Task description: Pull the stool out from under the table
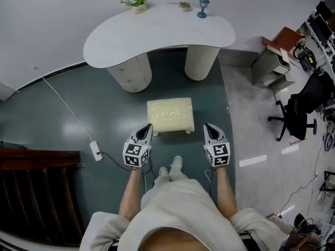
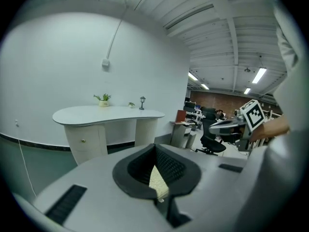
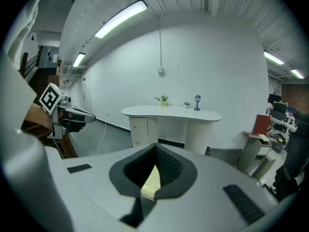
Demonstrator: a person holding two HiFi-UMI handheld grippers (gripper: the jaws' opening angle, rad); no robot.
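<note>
While the cream stool (image 1: 170, 115) stands on green floor clear of the white kidney-shaped table (image 1: 157, 33) at its 12 o'clock, nothing lies between them. The left gripper (image 1: 146, 127) at 8 o'clock and the right gripper (image 1: 209, 127) at 4 o'clock both have jaws pressed together, holding nothing. I cannot tell if the left tip touches the stool. A power strip (image 1: 96, 149) lies at 9 o'clock, an office chair (image 1: 301, 109) at 3. Dark wooden furniture (image 1: 36, 192) is cut off at 8 o'clock.
</note>
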